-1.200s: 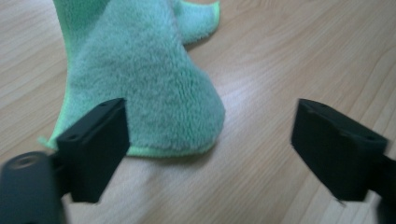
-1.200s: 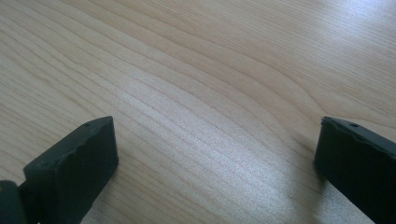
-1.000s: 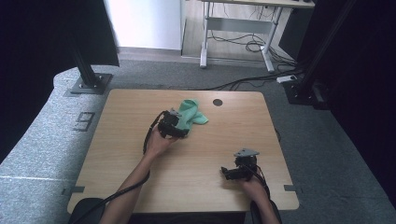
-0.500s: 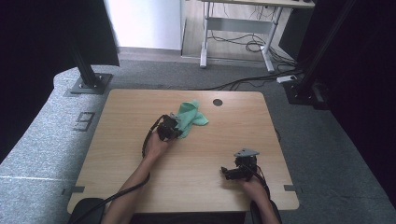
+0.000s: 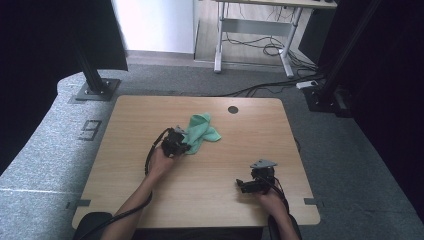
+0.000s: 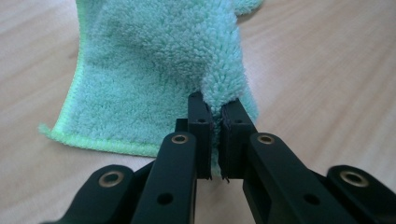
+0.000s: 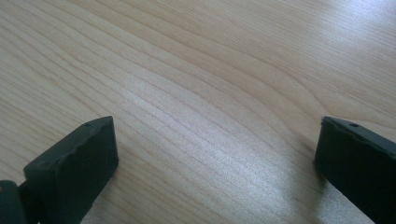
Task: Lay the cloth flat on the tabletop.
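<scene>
With its jaws just closed on a fold, the left gripper (image 6: 215,140) pinches the cloth (image 5: 200,132), which trails toward 1 o'clock; right gripper (image 5: 250,185) idles, jaws spread.

A lab or office-type test space is being shown, set up for recording. A plain wooden desk (image 5: 210,190) w/ a cable grommet hole (image 5: 233,109) is being used as the work surface, on grey carpet (image 5: 360,165). Black frame posts (image 5: 92,75) on base plates are being stood at the desk's corners, w/ dark curtains (image 5: 45,40) being hung at both sides. Behind, a height-adjustable desk frame (image 5: 255,35) w/ loose cables (image 5: 260,47) is being kept; a power strip (image 5: 306,85) is lying on the floor.
</scene>
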